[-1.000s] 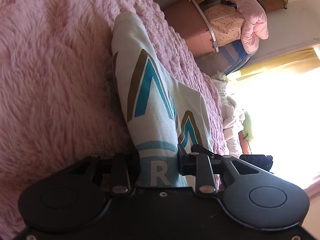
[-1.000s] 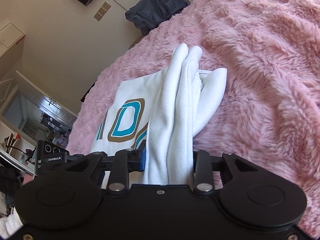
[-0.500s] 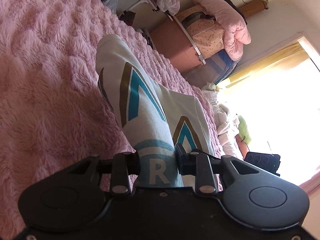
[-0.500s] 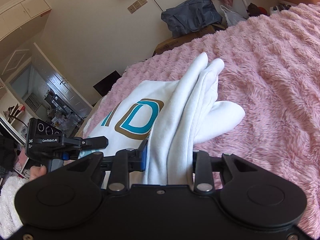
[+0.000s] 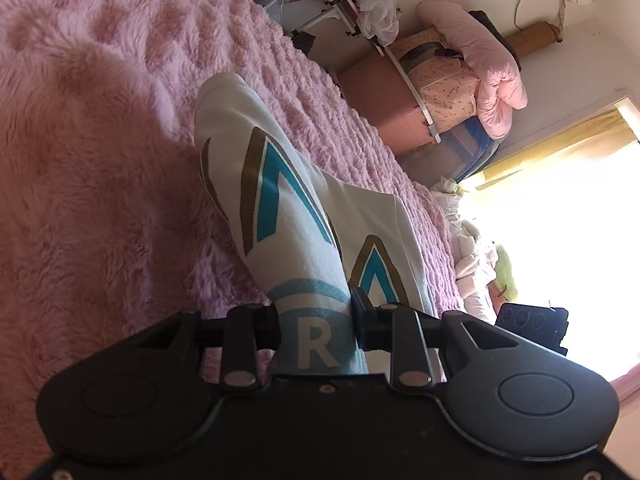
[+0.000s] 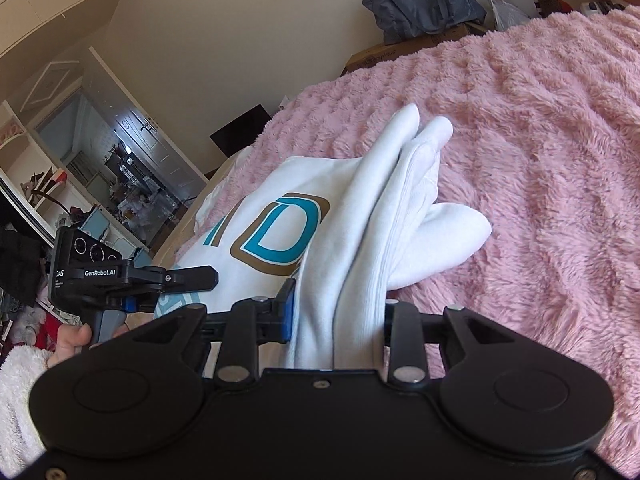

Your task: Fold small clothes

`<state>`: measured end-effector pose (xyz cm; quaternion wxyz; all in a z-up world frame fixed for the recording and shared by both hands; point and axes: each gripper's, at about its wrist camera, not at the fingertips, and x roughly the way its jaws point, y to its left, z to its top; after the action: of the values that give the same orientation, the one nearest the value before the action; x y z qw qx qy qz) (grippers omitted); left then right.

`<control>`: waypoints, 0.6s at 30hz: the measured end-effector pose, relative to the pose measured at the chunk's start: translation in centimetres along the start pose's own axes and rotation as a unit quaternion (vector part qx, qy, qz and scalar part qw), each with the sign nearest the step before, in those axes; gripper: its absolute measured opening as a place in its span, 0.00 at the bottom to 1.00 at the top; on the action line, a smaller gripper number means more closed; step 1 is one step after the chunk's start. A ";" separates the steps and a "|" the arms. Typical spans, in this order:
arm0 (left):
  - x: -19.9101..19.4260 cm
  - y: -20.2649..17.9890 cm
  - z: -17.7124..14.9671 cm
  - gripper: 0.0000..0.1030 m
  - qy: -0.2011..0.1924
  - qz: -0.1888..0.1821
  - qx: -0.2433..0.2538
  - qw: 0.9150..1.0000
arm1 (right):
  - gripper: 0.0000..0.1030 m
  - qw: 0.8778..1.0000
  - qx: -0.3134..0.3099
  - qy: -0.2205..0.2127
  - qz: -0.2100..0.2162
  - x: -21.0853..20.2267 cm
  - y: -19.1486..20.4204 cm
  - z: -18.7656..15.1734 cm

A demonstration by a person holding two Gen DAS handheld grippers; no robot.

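A small white garment with teal and brown letters hangs stretched between both grippers above the pink fluffy bedspread. My left gripper is shut on its printed edge, by the letter R. My right gripper is shut on a bunched white fold of the same garment; its printed front spreads to the left. The left gripper shows at the left of the right wrist view, held by a hand.
The pink bedspread fills the area below and to the right. A pile of bedding and a pink box stand beyond the bed by a bright window. A dark bag lies by the wall; a doorway is at left.
Both grippers have lifted and tilted with the garment held; more of the room shows beyond the bed, and the left gripper has come into the right wrist view.
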<state>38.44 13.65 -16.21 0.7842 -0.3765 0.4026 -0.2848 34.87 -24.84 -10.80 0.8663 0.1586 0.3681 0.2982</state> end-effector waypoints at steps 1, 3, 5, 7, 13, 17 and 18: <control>0.4 0.9 -0.3 0.26 0.005 0.003 -0.006 1.000 | 0.30 1.000 0.004 0.007 -0.002 0.5 -0.3 -0.5; 1.4 2.6 -1.0 0.26 0.016 0.014 -0.015 1.000 | 0.30 1.000 0.014 0.019 -0.007 1.5 -1.1 -1.7; 2.2 4.2 -1.5 0.26 0.021 0.025 -0.024 0.999 | 0.29 0.999 0.026 0.032 -0.012 2.8 -2.3 -3.1; 2.5 6.0 -1.9 0.29 0.020 0.025 -0.042 0.999 | 0.29 0.998 0.042 0.035 -0.009 3.6 -3.6 -4.2; 1.9 7.6 -2.3 0.32 0.010 0.016 -0.054 0.998 | 0.42 0.995 0.087 0.028 0.026 3.6 -6.5 -6.1; -1.4 6.3 -2.7 0.33 -0.016 0.040 -0.034 0.999 | 0.50 0.993 0.107 0.024 0.043 2.0 -7.5 -6.7; -2.5 5.8 -3.1 0.33 -0.025 0.049 -0.022 0.998 | 0.53 0.993 0.109 0.024 0.045 1.3 -7.6 -6.9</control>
<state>35.43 17.64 -21.17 0.7985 -0.3807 0.4071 -0.2276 33.53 -29.51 -19.96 0.8208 0.2610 0.4111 0.2988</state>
